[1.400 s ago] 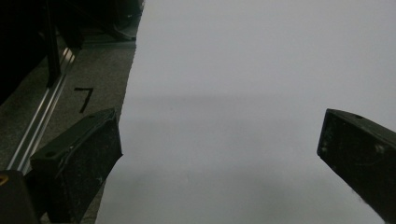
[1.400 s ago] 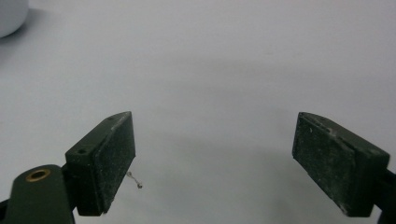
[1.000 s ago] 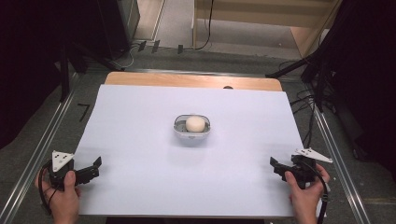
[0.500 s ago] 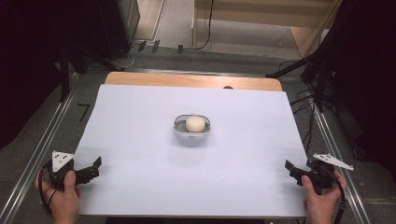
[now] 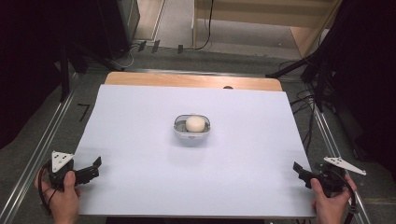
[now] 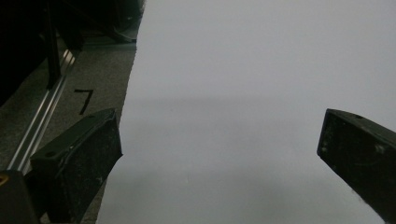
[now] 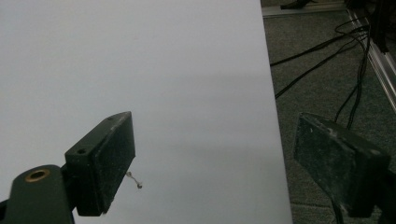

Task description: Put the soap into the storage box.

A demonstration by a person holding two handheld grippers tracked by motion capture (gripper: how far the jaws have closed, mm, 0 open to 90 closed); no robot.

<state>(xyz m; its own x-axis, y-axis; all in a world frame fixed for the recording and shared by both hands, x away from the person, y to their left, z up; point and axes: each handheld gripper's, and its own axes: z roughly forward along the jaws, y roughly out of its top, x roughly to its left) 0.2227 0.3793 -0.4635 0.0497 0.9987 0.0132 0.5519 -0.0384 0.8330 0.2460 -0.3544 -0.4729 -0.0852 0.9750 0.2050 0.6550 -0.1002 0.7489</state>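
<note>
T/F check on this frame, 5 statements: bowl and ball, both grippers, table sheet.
1. The pale ball lies inside the small bowl. True.
2. The left gripper is shut on the ball. False: its jaws stand open over the white sheet with nothing between them, far from the bowl.
3. The right gripper sits at the sheet's near right corner. True.
4. The bowl stands at the far left corner of the sheet. False: it is near the middle.
5. The right gripper's jaws are open and hold nothing. True.
</note>
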